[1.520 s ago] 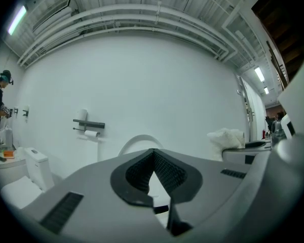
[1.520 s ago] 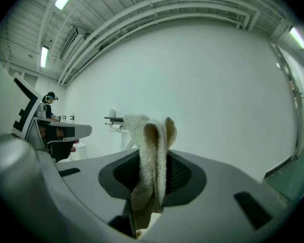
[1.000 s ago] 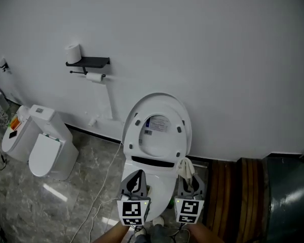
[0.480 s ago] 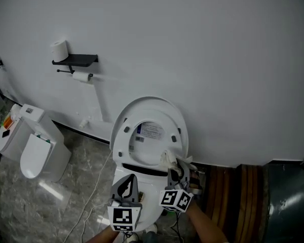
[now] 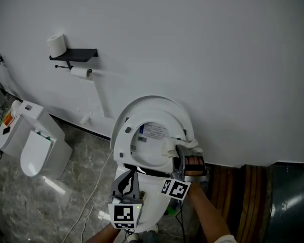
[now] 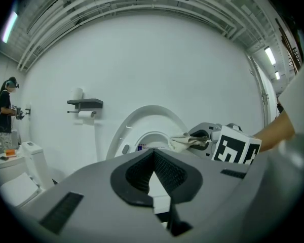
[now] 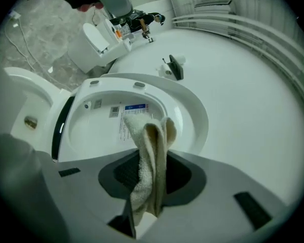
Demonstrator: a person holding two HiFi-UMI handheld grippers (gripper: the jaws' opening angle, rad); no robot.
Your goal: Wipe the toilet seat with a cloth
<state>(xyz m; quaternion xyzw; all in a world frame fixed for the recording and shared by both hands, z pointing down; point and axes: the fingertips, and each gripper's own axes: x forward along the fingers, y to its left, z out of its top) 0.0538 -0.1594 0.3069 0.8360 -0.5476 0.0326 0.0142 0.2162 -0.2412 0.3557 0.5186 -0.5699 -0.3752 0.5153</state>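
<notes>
A white toilet stands against the wall with its seat and lid [image 5: 142, 116] raised upright. My right gripper [image 5: 179, 151] is shut on a cream cloth [image 5: 176, 145], which it holds against the right side of the raised seat. In the right gripper view the cloth [image 7: 150, 151] hangs folded between the jaws in front of the seat ring [image 7: 190, 110]. My left gripper [image 5: 128, 175] hovers low over the bowl's front, shut and holding nothing. The left gripper view shows its closed jaws, the seat [image 6: 122, 133] behind them, and the right gripper [image 6: 201, 138] with the cloth [image 6: 183, 142].
A second white toilet [image 5: 36, 152] stands at the left. A black shelf [image 5: 75, 54] with paper rolls hangs on the wall. A white cable [image 5: 93, 201] runs across the marble floor. Wooden slats [image 5: 243, 196] lie at the right. A person [image 6: 4, 110] stands far left.
My right gripper has risen from beside the bowl's right rim up to the raised seat, carrying the cloth. The left gripper has stayed low and shut.
</notes>
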